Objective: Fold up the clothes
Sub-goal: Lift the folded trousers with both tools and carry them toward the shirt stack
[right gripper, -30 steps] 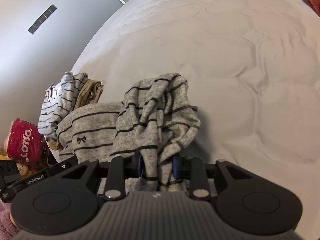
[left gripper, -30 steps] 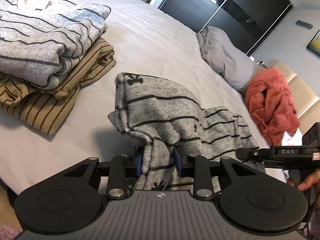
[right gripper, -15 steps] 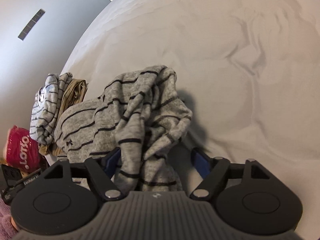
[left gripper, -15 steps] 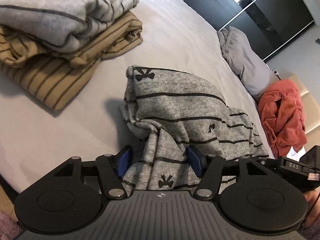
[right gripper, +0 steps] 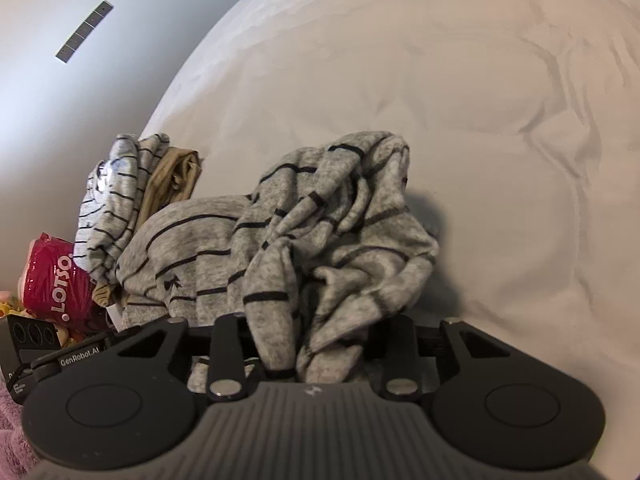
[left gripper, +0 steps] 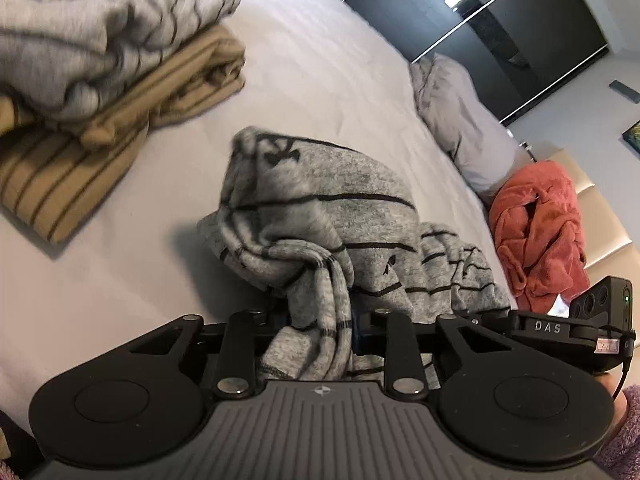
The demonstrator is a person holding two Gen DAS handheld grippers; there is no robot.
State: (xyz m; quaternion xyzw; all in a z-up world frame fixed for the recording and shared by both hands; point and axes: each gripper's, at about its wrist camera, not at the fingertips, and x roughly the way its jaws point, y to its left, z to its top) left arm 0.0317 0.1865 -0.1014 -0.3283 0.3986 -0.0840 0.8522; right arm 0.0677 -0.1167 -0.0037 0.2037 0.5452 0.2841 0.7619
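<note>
We see a grey knit garment point(left gripper: 320, 216) lying bunched on the pale bedsheet point(left gripper: 320, 80), near the bed's near edge. It is heathered grey with thin black stripes running across it and a few small black bow motifs. Its far part forms a smoother, rounded panel, while the near part is gathered into thick, rope-like folds that droop toward us.

Our left gripper point(left gripper: 316, 326) has its fingers drawn narrow around one of those hanging folds; the cloth fills the gap between them and spills over the gripper body. In the right wrist view the same garment point(right gripper: 332, 232) looks more crumpled, with stripes running at many angles and a flatter section stretching to the left. Our right gripper point(right gripper: 316, 344) also has cloth pinched between narrow fingers, though the fingertips themselves are hidden under the fabric.

To the far left of the garment sits a stack of folded clothes: a grey striped piece point(left gripper: 100, 32) on top of a tan striped one point(left gripper: 52, 176), blurred in the left view. Well apart on the far right lie a grey pillow point(left gripper: 460, 120) and a heap of rust-red cloth point(left gripper: 540, 228). In the right view, a red bag point(right gripper: 56, 280) with white lettering sits at the left beyond the bed's edge.
</note>
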